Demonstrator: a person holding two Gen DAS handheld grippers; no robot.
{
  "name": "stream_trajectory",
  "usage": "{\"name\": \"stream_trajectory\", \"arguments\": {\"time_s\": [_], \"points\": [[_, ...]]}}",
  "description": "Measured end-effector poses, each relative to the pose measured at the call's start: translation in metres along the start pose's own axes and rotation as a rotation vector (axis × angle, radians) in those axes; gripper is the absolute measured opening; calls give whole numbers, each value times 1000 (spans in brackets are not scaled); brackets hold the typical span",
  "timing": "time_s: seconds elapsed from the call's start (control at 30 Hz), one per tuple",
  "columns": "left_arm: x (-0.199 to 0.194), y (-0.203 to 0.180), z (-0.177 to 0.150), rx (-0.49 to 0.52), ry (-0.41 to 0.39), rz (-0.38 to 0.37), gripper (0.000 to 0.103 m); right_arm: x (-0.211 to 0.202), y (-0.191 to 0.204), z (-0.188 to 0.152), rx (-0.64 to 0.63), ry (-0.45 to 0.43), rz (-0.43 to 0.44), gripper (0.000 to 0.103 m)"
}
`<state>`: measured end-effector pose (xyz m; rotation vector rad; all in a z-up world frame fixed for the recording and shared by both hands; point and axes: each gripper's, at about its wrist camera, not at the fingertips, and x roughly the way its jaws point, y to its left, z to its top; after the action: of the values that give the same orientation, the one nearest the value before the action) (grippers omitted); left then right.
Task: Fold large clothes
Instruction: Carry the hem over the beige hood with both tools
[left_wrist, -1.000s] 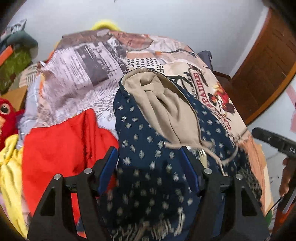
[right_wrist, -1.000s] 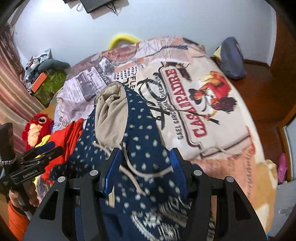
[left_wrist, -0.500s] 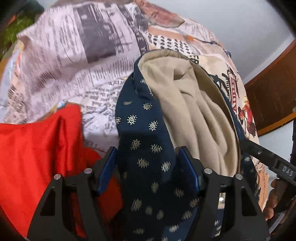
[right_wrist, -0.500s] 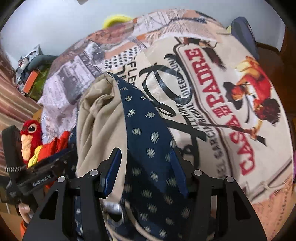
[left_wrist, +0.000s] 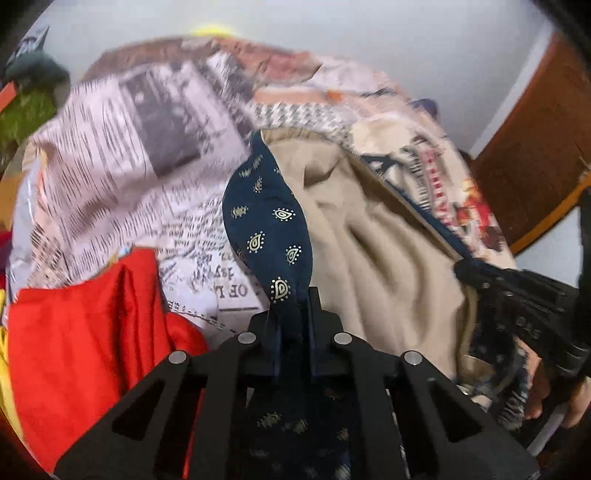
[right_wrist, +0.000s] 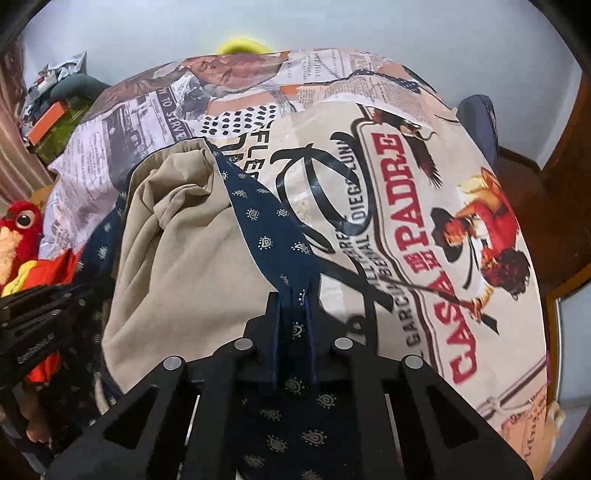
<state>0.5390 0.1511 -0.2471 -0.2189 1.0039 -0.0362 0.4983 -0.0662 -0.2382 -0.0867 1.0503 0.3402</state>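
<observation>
Both your grippers have clamped since a second ago: left gripper (left_wrist: 293, 314) and right gripper (right_wrist: 293, 314) each pinch a navy edge of the hoodie (right_wrist: 269, 236). It lies on the bedspread (right_wrist: 369, 177), tan lining (left_wrist: 373, 251) up, hood pointing away from you.

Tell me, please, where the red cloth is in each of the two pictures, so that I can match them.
Left wrist view: the red cloth fills the lower left, beside the left gripper.
Right wrist view: the same cloth shows only as a small piece at the left edge, beside the red toy.
Shared landmark: the beige lining of the blue garment.
</observation>
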Motion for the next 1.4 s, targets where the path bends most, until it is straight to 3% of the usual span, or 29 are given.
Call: {"name": "stream_trajectory", "arguments": {"time_s": [0.27,0.47,0.8,0.9,1.03,1.17,1.27,1.33,1.4], "points": [[-108,-35,-26,126,-81,-84,9,-104,6,-29,-45,-125,61,10],[-154,-48,-74,149,-56,-139,9,-168,11,-77,-90,-144,98,10],[-152,-40,-174,121,78,-151,9,-177,3,-167,-60,-29,118,10],[-139,-30,-192,68,137,-184,9,-172,-1,-182,-63,17,119,11],[-129,-24,-202,59,166,-152,12,-166,-2,-195,-78,54,61,14],[-139,-30,-196,82,145,-136,16,-172,-1,-196,-72,81,64,14],[-151,-41,-188,151,104,-103,34,-185,7,-191,-101,38,80,15],[-158,-48,-182,188,77,-89,48,-193,13,-184,-122,-3,82,23],[-162,-52,-173,210,59,-91,54,-197,19,-174,-131,-44,76,36]]}}
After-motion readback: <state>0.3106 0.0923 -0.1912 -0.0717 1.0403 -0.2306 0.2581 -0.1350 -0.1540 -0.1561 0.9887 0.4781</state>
